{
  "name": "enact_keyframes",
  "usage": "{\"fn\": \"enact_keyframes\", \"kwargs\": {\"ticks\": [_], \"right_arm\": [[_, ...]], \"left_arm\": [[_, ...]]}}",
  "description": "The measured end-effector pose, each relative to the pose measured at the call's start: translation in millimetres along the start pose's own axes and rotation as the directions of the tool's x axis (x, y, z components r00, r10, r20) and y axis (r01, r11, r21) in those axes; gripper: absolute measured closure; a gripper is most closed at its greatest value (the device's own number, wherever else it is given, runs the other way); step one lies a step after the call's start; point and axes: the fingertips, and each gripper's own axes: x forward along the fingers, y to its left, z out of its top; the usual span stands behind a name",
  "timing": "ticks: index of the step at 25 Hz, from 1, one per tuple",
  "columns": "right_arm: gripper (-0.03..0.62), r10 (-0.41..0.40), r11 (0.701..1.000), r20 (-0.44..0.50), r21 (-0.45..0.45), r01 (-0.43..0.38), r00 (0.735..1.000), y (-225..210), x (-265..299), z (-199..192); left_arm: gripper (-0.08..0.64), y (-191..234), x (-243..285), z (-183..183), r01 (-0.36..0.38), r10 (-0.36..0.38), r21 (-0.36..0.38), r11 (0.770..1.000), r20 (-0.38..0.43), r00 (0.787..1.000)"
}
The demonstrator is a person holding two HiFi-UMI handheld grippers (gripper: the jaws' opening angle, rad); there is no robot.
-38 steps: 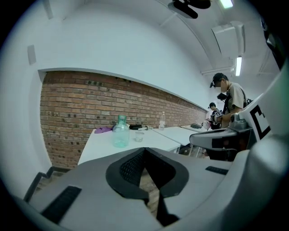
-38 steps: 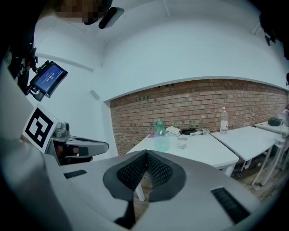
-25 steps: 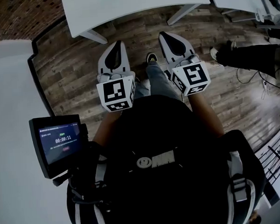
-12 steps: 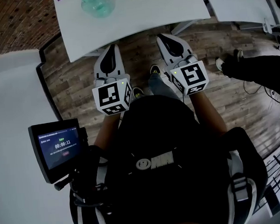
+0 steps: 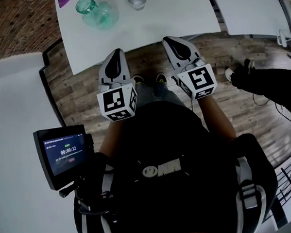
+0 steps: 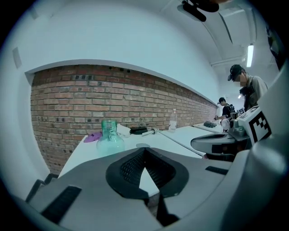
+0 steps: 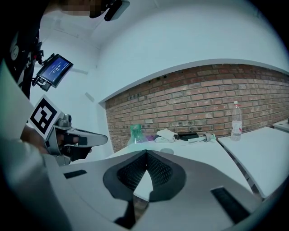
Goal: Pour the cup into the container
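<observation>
Left gripper jaws pressed together, empty, right gripper likewise closed on nothing, both at near edge of white table, small cup stood near green glass container, farther back on table.

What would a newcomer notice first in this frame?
The left gripper and right gripper, each carrying a black-and-white marker cube, fill the middle of the head view with fingers shut and empty, close to the near edge of the white table. Farther back on it stand a green container and, to its right, a small cup, both untouched.
</observation>
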Motion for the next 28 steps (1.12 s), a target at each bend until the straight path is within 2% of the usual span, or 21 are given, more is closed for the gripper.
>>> {"fn": "enact_keyframes", "kwargs": {"ticks": [7,10,13,16,18,20,22,24,28], "right_arm": [[0.598,0.014,1.000,-0.031,-0.018,-0.014,0.999,-6,10,-2],[0.598,0.016,0.999,-0.054,-0.051,-0.019,0.998,-12,61,4],[0.598,0.019,0.999,-0.095,-0.031,-0.022,0.995,-24,106,1],[0.594,0.039,0.999,-0.123,-0.006,-0.040,0.992,-34,133,-5],[0.593,0.024,1.000,-0.137,-0.014,-0.026,0.990,-44,138,-8],[0.563,0.006,0.999,-0.159,-0.031,-0.011,0.987,-53,139,-12],[0.500,-0.002,0.998,-0.182,-0.067,-0.010,0.983,-59,139,-16],[0.474,-0.002,0.995,-0.191,-0.101,-0.017,0.982,-64,138,-19],[0.398,0.020,0.993,-0.216,-0.108,-0.044,0.976,-72,141,-32]], "left_arm": [[0.563,11,7,2,0.010,-0.010,0.005,1.000,0.023,1.000],[0.563,55,36,5,0.013,-0.013,-0.003,1.000,0.008,1.000],[0.563,98,63,6,0.006,-0.006,-0.018,1.000,-0.017,1.000],[0.563,128,77,6,-0.013,0.012,-0.034,0.999,-0.032,0.999],[0.563,137,83,7,-0.011,0.010,-0.032,0.999,-0.034,0.999],[0.563,140,90,10,0.000,-0.001,-0.027,1.000,-0.035,0.999],[0.563,142,93,13,0.004,-0.005,-0.028,1.000,-0.032,0.999],[0.563,144,94,15,-0.001,0.000,-0.028,1.000,-0.025,1.000],[0.563,153,94,18,-0.025,0.024,-0.041,0.999,-0.015,1.000]]}}
